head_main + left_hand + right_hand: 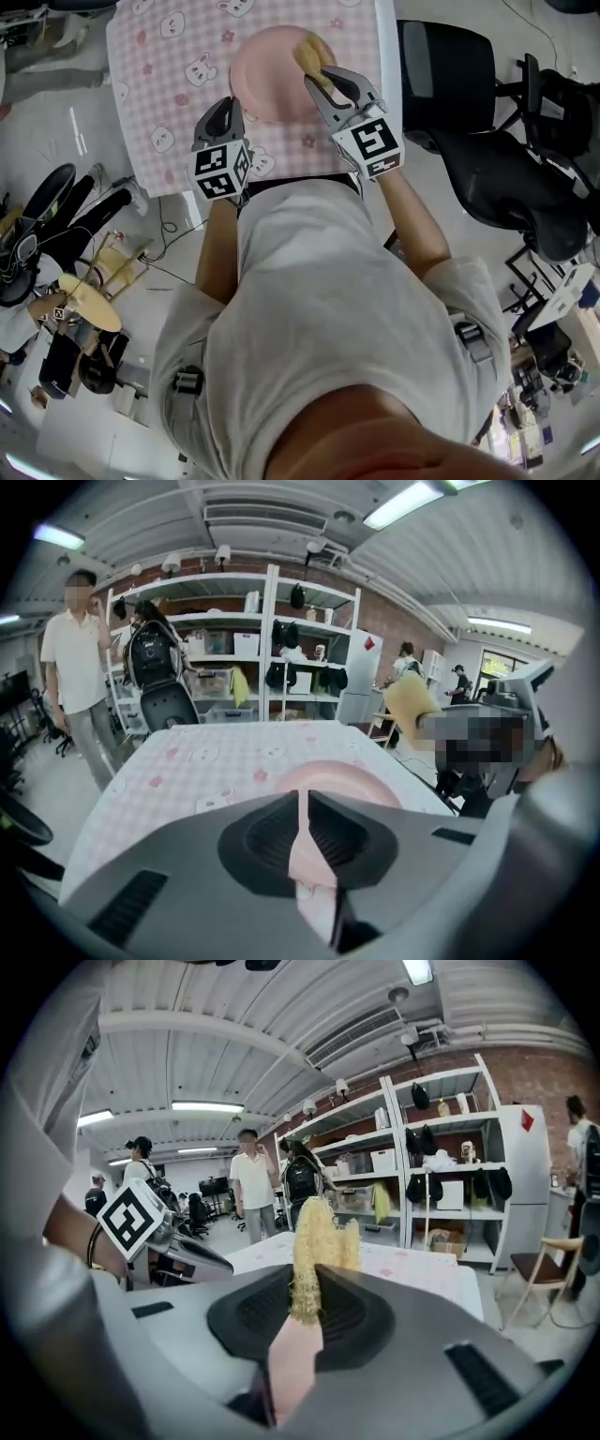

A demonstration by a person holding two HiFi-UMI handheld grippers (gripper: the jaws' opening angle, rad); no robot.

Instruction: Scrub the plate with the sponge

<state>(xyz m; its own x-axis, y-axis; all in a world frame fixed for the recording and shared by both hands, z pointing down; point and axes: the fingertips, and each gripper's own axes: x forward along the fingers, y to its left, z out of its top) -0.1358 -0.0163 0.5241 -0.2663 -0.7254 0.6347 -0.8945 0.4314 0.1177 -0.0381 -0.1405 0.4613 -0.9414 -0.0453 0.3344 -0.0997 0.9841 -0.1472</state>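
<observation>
Worktop (pixel 159 103), pink checked cloth: pink plate (pixel 267 70) lies at its middle. Left gripper (pixel 231 103): jaws closed on the plate's near-left rim. Right gripper (pixel 319 80): jaws clamped on the yellow sponge (pixel 314 52), over the plate's far-right part; contact with the plate not discernible.

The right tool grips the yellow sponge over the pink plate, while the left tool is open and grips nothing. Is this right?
Not quite. The left tool is not open: the left gripper view shows its jaws shut on the rim of the pink plate. The rest holds: the right tool grips the yellow sponge over that plate.
</observation>
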